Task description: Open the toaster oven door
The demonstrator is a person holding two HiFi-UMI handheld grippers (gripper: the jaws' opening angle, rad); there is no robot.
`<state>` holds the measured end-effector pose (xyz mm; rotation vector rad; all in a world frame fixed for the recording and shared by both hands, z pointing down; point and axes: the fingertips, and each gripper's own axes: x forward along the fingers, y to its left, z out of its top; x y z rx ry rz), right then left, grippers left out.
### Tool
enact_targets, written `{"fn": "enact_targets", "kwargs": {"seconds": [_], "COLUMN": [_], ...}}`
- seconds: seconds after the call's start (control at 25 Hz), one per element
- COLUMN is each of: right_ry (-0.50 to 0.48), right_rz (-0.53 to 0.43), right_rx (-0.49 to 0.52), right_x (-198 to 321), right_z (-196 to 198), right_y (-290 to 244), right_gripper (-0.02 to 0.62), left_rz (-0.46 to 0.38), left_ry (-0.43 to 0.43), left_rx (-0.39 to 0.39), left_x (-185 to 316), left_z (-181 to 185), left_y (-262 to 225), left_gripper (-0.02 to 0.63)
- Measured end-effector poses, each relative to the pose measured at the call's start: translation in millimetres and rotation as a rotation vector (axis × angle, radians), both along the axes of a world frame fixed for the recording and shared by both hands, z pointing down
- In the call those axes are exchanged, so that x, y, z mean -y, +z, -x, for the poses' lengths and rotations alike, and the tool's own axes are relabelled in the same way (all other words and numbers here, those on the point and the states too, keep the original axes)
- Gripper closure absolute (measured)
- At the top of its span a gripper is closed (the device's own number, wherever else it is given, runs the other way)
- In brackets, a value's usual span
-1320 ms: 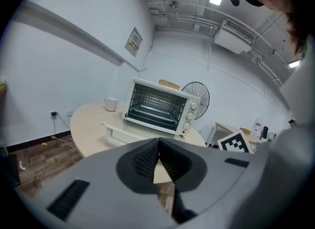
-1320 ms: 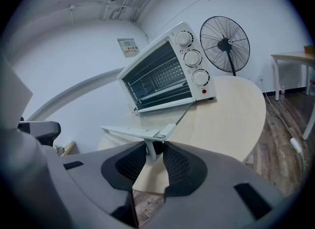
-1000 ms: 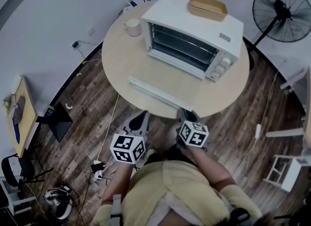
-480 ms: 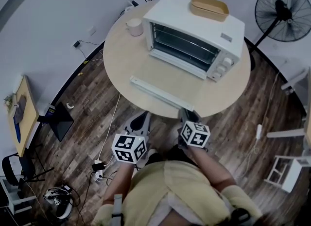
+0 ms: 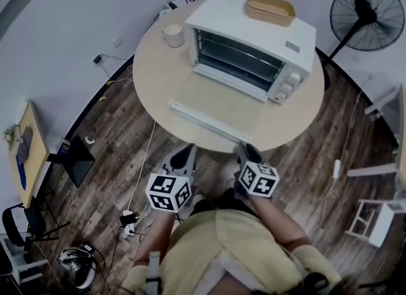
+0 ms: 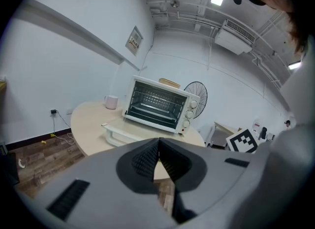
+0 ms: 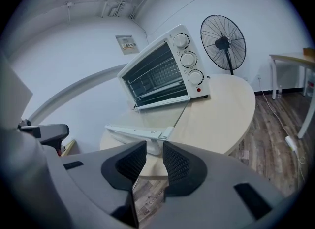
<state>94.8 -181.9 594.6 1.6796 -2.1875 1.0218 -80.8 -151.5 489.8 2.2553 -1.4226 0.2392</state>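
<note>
The left gripper (image 6: 158, 142) has its fingers (image 6: 141, 160) pressed together at the tips, with nothing between them. The right gripper (image 7: 154, 145) has its fingers (image 7: 131, 162) a narrow gap apart, and they hold nothing. Through that gap shows the right end of the door handle (image 7: 140, 133), which lies just beyond the fingertips and not between them.

In the head view both grippers hang at the near edge of the round counter (image 5: 158, 78), over the wooden floor (image 5: 108, 141). The left gripper is near the counter's rim. The right gripper is just beside the right end of the handle.

The toaster oven (image 5: 235, 18) stands on the far half of the counter. Its glass door (image 5: 222, 100) is folded down flat toward the near side, so the handle is its nearest part and the racks inside are in plain sight. A shallow tan tray (image 5: 271, 8) rests on the oven's top, and a pale cup (image 5: 173, 35) stands on the counter just left of the oven. A standing fan (image 5: 365, 11) is on the floor at the far right, well apart from the counter.
</note>
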Motion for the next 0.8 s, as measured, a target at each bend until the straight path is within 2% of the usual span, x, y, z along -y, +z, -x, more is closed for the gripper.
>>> {"fn": "enact_targets", "kwargs": {"seconds": [0.4,0.8], "right_ry": [0.022,0.015], "right_rz": [0.028,-0.063], "right_rx": [0.028,0.088], "right_x": [-29.0,-20.1], "right_z": [-1.5,8.2], "right_y": [-12.0,-64.3], "right_gripper": [0.491,0.491], "left_rz": [-0.005,-0.023], "left_ry": [0.025,0.024], "left_rx": [-0.005,-0.006], "left_x": [-2.2,-4.8], "left_z": [0.1,1.9], "left_y": [1.8,-6.5], "left_gripper": [0.604,0.604]}}
